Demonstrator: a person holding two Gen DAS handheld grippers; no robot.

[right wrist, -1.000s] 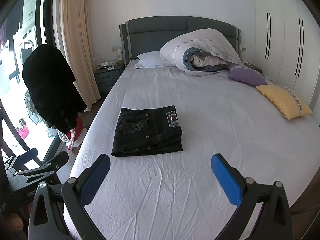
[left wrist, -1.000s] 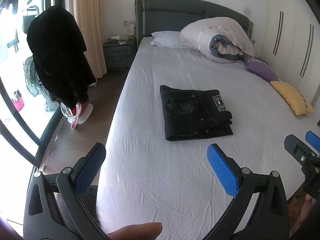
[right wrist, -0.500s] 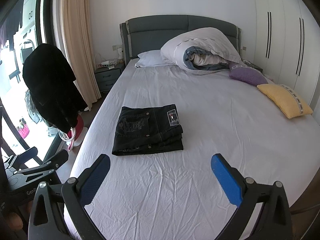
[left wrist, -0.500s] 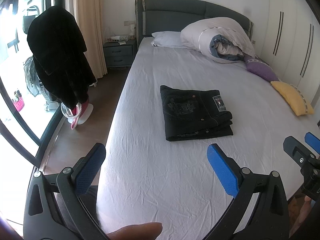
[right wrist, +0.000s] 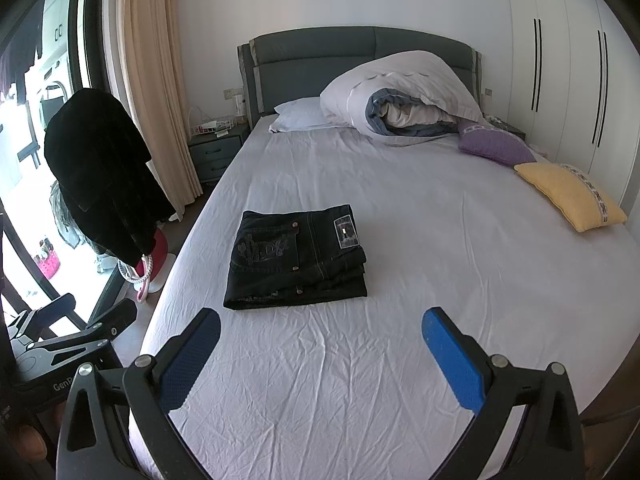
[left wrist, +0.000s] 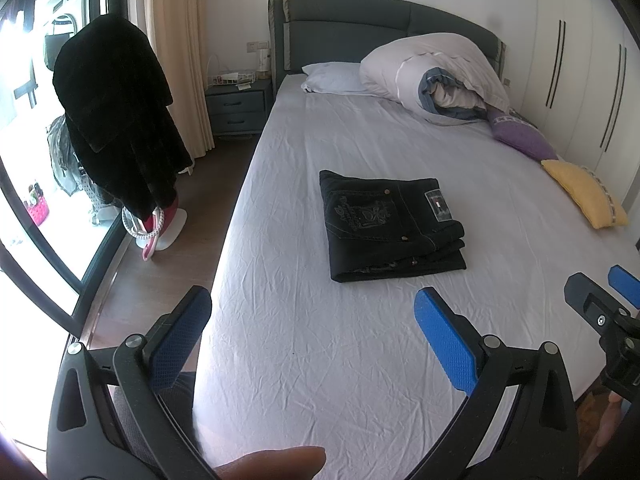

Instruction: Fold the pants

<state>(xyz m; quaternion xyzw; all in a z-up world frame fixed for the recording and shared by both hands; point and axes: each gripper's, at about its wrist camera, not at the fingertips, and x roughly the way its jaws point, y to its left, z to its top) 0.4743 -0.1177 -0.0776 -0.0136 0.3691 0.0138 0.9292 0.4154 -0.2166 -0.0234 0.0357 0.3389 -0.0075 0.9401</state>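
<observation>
Bed (right wrist: 400, 208) holds folded pants (right wrist: 296, 258), beyond both empty, wide-spread tongs (right wrist: 320, 346).

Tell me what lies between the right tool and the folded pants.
Nothing but bare, wrinkled bed sheet. In the right wrist view, the open right tool hovers short of the folded pants, with no object on the stretch between.

Bare sheet covers the bed (right wrist: 400, 360) from its foot edge up to the folded pants (right wrist: 296, 260), with open room on every side of them. The rolled duvet (right wrist: 400, 96) and pillow (right wrist: 300, 114) block the head end; the purple cushion (right wrist: 496, 146) and yellow cushion (right wrist: 572, 196) crowd the right edge.
</observation>
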